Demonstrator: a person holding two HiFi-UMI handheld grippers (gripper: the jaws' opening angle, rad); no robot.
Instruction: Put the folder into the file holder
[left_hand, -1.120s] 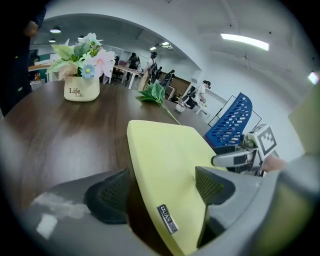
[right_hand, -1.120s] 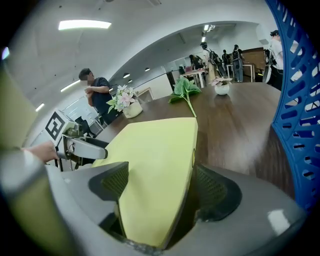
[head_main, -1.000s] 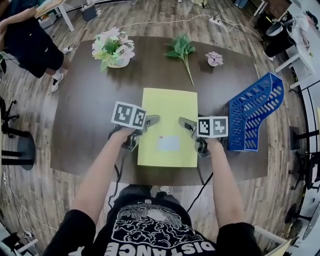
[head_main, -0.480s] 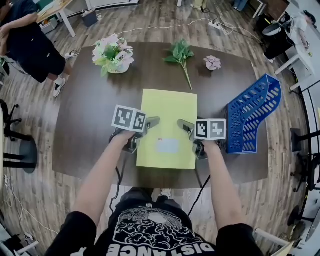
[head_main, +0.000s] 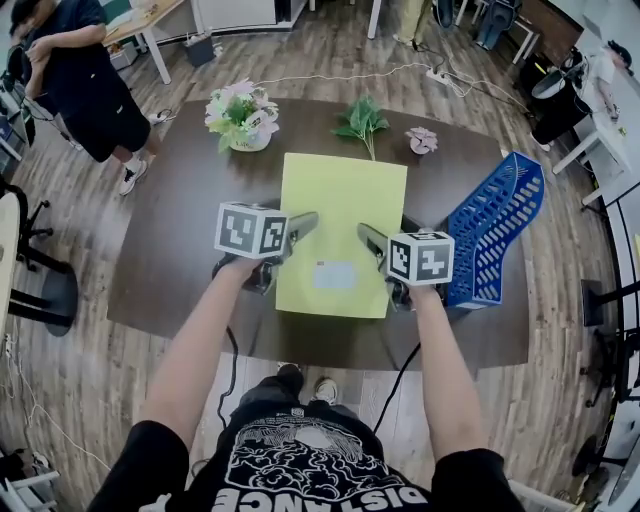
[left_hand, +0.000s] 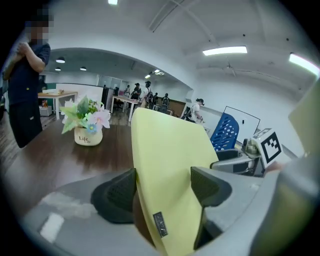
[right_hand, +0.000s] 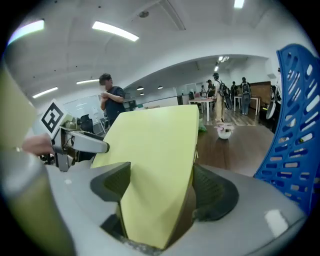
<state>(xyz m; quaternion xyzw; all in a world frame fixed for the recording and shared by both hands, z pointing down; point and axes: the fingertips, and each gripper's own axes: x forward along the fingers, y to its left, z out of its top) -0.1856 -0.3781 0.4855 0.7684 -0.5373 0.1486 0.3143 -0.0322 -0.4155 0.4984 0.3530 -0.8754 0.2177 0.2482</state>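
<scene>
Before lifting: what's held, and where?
Nothing yet. The yellow folder sits by its side edges in the left gripper, jaws closing, and the right gripper, jaws open.

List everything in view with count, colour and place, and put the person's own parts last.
folder: one, yellow, centre of table, between both grippers' jaws
file holder: one, blue, table's right end
flower pot: one, pale with pink flowers, table's far left
leafy sprig: one, green, far edge beyond folder
small flower: one, pink, right of sprig
table: one, dark brown, on wooden floor
bystander: one, dark clothes, beyond table's far left corner
left hand-held gripper: one, grey, folder's left edge, jaws closing, not clamped
right hand-held gripper: one, grey, folder's right edge, jaws apart around folder
</scene>
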